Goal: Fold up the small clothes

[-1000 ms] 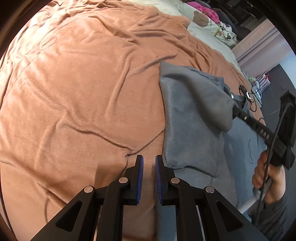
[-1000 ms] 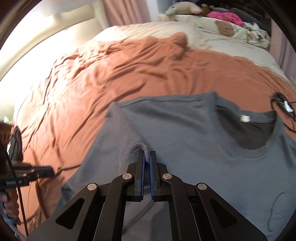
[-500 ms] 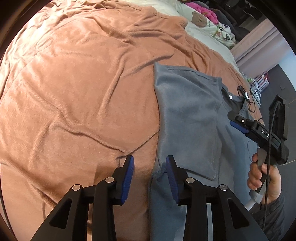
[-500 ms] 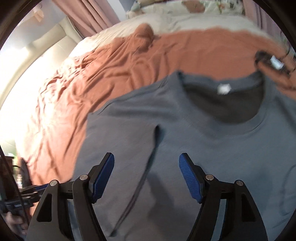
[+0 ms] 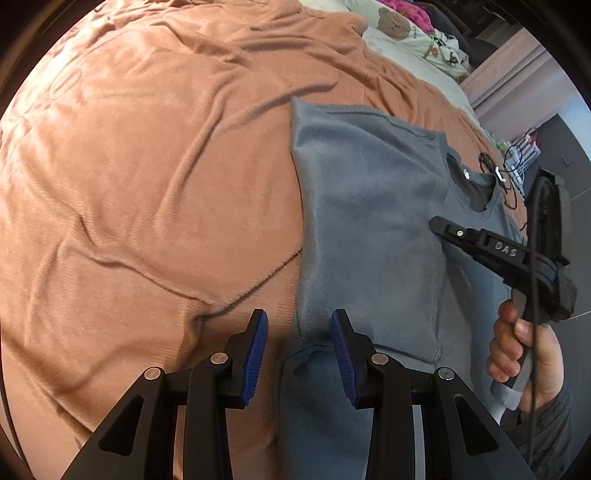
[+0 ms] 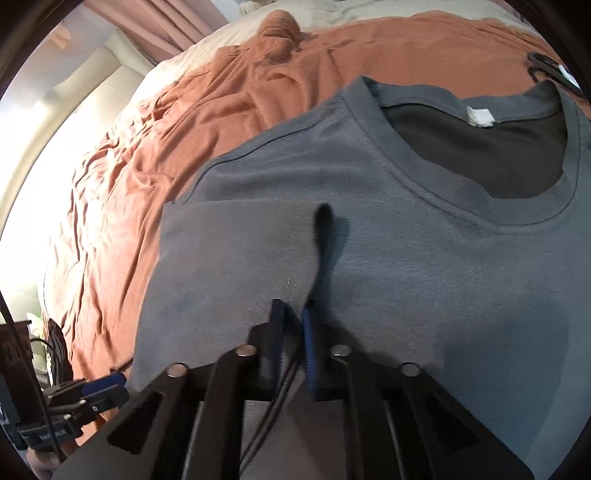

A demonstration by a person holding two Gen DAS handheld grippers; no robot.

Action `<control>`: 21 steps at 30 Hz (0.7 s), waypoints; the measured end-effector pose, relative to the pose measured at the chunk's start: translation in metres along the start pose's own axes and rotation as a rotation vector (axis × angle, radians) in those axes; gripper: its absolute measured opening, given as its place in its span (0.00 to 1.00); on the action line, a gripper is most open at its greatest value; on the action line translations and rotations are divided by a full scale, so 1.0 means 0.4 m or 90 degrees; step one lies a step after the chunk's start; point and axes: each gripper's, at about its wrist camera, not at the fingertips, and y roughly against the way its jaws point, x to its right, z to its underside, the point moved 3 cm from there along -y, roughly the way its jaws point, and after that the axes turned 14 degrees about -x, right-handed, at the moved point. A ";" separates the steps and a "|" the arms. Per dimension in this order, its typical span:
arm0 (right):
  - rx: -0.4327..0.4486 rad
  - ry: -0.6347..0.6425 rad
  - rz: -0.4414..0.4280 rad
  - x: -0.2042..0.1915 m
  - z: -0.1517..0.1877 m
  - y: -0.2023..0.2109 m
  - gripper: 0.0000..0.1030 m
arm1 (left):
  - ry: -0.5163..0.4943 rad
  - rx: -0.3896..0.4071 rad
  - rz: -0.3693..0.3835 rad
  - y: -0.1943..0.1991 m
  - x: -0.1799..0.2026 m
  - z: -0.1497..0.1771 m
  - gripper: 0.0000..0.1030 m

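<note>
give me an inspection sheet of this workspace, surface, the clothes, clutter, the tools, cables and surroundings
Surface: bed covered by a wrinkled orange blanket, cream bedding beyond it.
Job's things: one grey T-shirt lying flat, neck opening up, white label showing; its sleeve-side panel is folded in over the body.
Clutter: a small black device on the blanket by the collar; patterned and pink fabric at the far end of the bed.
Tools: left tool open, straddling the shirt's folded edge, gripping nothing. Right tool blurred, jaws nearly together over the shirt; a grip cannot be confirmed.
Cables: a black cable runs along the right tool; thin cords near the small black device.
Surroundings: pink curtains, bright window light on the left of the right wrist view.
</note>
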 end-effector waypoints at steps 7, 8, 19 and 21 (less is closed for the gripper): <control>0.016 -0.005 0.015 0.020 0.058 0.058 0.00 | -0.009 -0.006 -0.013 -0.011 0.008 0.017 0.37; 0.017 -0.008 0.015 0.022 0.063 0.062 0.00 | -0.009 -0.007 -0.011 -0.010 0.007 0.020 0.37; -0.008 -0.045 0.021 0.036 0.081 0.083 0.01 | -0.009 -0.012 -0.005 0.007 -0.003 0.037 0.17; -0.011 -0.036 0.017 0.035 0.098 0.097 0.01 | -0.005 -0.006 -0.011 0.019 -0.003 0.040 0.17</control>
